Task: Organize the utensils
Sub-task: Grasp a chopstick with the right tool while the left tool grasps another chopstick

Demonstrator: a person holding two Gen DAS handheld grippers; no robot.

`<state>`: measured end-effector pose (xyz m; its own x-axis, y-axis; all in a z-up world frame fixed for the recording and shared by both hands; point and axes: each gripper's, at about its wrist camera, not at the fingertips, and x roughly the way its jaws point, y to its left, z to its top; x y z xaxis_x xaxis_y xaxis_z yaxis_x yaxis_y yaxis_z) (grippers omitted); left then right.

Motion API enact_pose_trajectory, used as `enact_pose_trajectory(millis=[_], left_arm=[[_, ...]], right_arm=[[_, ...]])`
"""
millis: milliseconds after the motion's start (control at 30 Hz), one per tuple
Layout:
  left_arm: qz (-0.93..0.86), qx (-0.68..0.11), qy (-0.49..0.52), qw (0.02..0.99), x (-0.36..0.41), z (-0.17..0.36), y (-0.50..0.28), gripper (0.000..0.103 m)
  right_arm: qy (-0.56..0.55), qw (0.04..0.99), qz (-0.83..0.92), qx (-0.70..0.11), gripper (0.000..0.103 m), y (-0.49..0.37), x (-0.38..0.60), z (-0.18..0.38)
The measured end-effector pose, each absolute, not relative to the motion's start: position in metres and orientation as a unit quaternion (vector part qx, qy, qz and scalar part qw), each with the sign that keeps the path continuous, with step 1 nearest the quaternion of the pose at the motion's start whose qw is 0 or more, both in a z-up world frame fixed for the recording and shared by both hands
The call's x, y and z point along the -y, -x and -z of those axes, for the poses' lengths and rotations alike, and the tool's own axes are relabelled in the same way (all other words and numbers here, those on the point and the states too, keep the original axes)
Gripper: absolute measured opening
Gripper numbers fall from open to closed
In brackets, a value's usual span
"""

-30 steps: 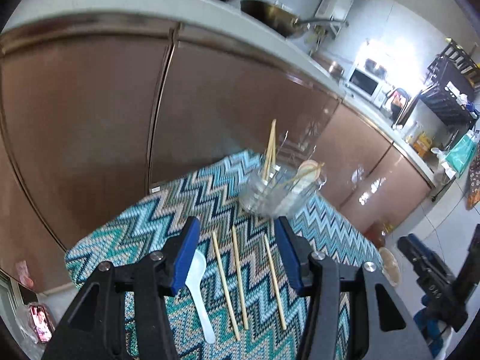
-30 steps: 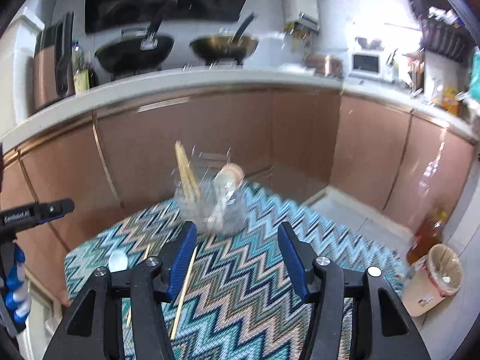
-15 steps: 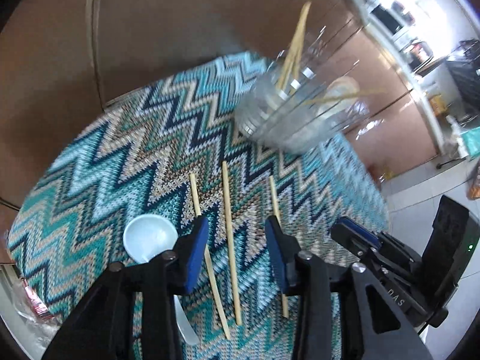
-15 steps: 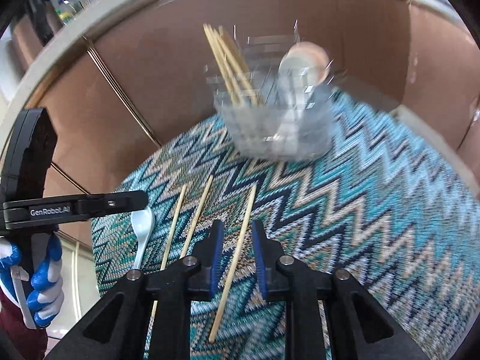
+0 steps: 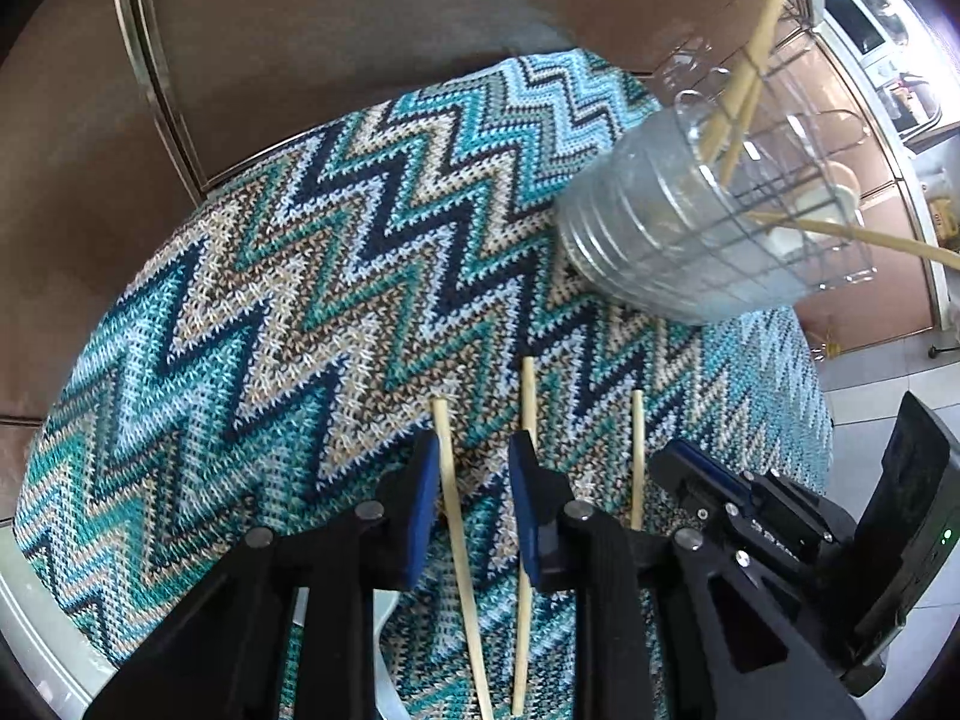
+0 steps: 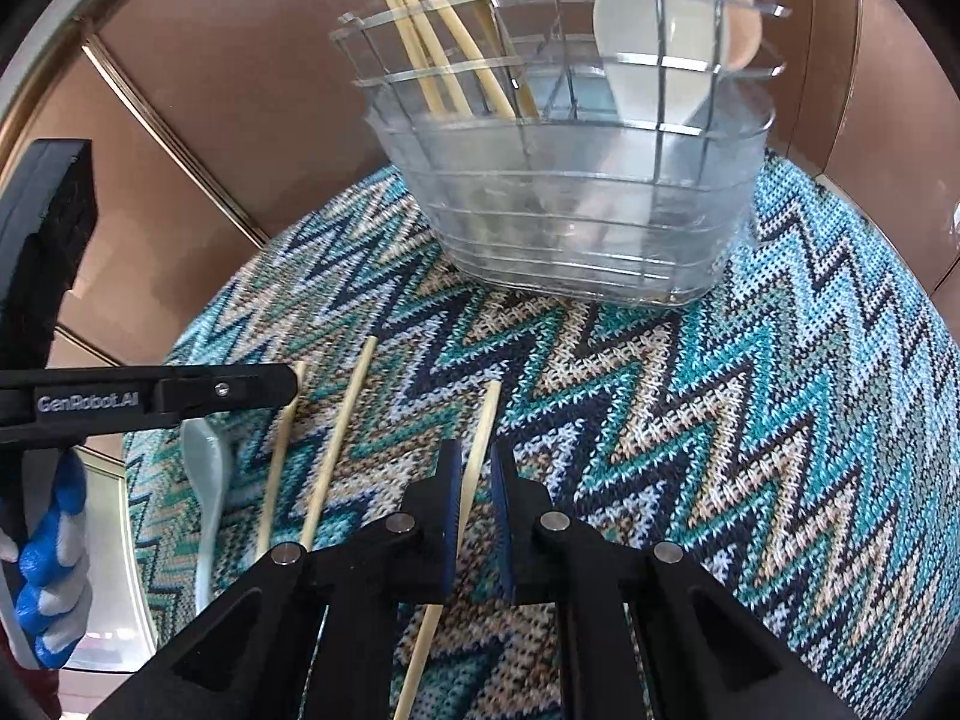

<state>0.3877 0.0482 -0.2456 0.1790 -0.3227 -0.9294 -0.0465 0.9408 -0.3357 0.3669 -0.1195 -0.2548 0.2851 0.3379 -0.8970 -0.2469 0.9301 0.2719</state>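
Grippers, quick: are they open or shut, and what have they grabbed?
Left gripper: closing, pads not yet touching the chopstick between them.
Right gripper: shut on another chopstick.

In front of you a knitted zigzag cloth [image 5: 312,276] in teal, navy, pale blue and beige covers the rounded tabletop [image 5: 36,630], whose pale rim shows at the lower left edge. Behind it stand glossy copper-brown cabinet doors [image 6: 240,90] with thin metal trim. Far to your upper right, a white microwave [image 5: 870,6] sits on a bright kitchen counter, blurred.
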Motion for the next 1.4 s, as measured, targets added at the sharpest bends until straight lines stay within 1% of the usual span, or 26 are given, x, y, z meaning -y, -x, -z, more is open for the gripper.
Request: enact_pose_trajectory(millis=[333,400,500,633,767,1167,1400], left_arm=[[0.081,-0.657,0.155,0.734,-0.048,0.266,-0.396,0.016],[0.073,-0.657,0.15,0.735,-0.046,0.266,-0.397,0.012],[0.065,-0.658,0.151,0.735,-0.041,0.267,-0.399,0.008],[0.061,-0.649,0.157,0.742,-0.039,0.264,-0.396,0.006],[0.059,-0.624,0.156,0.764,-0.042,0.247,-0.387,0.004],[0.062,-0.506,0.153,0.847,-0.052,0.184,-0.33,0.001],[0.073,-0.468,0.132,0.871,-0.047,0.163,-0.297,0.001]], right_arm=[[-0.03,0.788,-0.181,-0.588,0.009,-0.379,0.11,0.271],[-0.028,0.788,-0.177,-0.589,0.008,-0.379,0.109,0.271],[-0.025,0.79,-0.173,-0.588,0.007,-0.379,0.107,0.271],[-0.04,0.795,-0.171,-0.581,0.006,-0.38,0.107,0.269],[-0.046,0.805,-0.173,-0.566,0.006,-0.369,0.114,0.253],[-0.064,0.87,-0.162,-0.461,0.006,-0.313,0.132,0.187],[-0.069,0.9,-0.141,-0.408,0.006,-0.272,0.144,0.151]])
